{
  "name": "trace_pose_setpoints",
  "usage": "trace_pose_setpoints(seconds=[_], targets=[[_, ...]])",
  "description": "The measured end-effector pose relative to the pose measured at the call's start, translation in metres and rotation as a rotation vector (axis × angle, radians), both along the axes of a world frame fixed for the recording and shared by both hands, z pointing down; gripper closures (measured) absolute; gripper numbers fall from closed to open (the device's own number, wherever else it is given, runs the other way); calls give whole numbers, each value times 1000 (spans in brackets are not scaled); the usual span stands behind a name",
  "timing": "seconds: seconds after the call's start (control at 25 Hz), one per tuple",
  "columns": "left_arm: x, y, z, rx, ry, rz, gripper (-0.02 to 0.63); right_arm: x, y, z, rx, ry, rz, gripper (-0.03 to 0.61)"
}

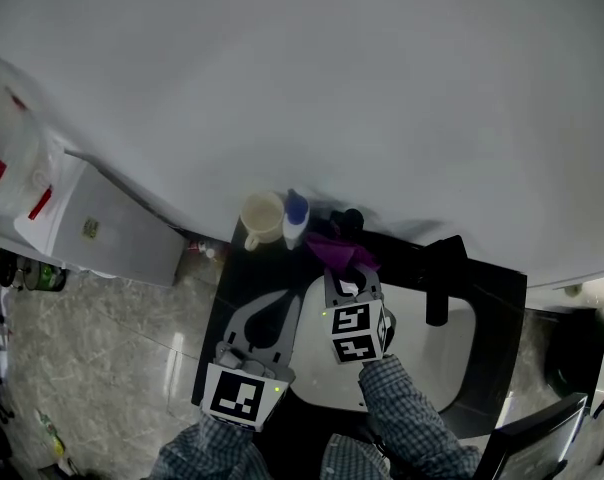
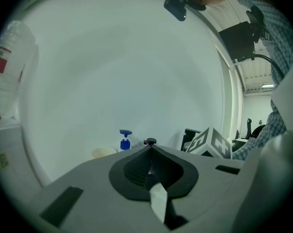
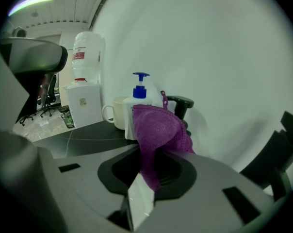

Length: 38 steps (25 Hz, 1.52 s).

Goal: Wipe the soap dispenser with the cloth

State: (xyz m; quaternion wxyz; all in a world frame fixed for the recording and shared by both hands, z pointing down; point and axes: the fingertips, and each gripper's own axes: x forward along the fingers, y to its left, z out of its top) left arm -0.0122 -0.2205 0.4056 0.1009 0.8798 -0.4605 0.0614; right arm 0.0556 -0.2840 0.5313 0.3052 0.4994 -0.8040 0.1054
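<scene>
The soap dispenser (image 1: pixel 296 219), a white bottle with a blue pump, stands at the back of the black counter (image 1: pixel 244 286). My right gripper (image 1: pixel 349 280) is shut on a purple cloth (image 1: pixel 339 251) just right of the bottle. In the right gripper view the cloth (image 3: pixel 158 128) bunches out of the right gripper (image 3: pixel 150 147) and covers the lower right of the dispenser (image 3: pixel 138 99); I cannot tell whether they touch. My left gripper (image 1: pixel 274 308) hangs over the counter, shut and holding nothing. From the left gripper (image 2: pixel 150 149), only the blue pump of the dispenser (image 2: pixel 125 140) shows.
A cream mug (image 1: pixel 262 218) stands left of the dispenser. A black round-topped object (image 1: pixel 349 220) sits behind the cloth. The white sink (image 1: pixel 452 348) with a black faucet (image 1: pixel 440 280) lies to the right. A water cooler (image 1: pixel 42 188) stands beyond the counter's left edge.
</scene>
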Motion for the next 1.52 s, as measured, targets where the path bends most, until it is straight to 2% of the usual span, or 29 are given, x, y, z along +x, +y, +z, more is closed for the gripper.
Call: trace_pose_setpoints(seconds=[0.24,0.52,0.64,0.92,1.04,1.2,1.52], targets=[[-4,2,-1,8,-5,-4,612,-8,7,26,-106,-12,-24,503],[-3,2,-2,8,-1,1,612,-3,26,-10,-81,-80,13,503],[-1,2,-3,13,0,6,612,7,26,-38,-37,-119,51,503],[-1,3,-6,21,0,7,612,32,-11,-119,140,-191,148,503],[-3,4,-7,18,4,-2,612,33,-28,-134,169,-207,161,503],[-6,4,-8,16,9,-10,612,24,-43,-129,161,-219,167,503],[-11,7,-6,11,12,-22,612,-11,-46,-86,81,-200,128,503]])
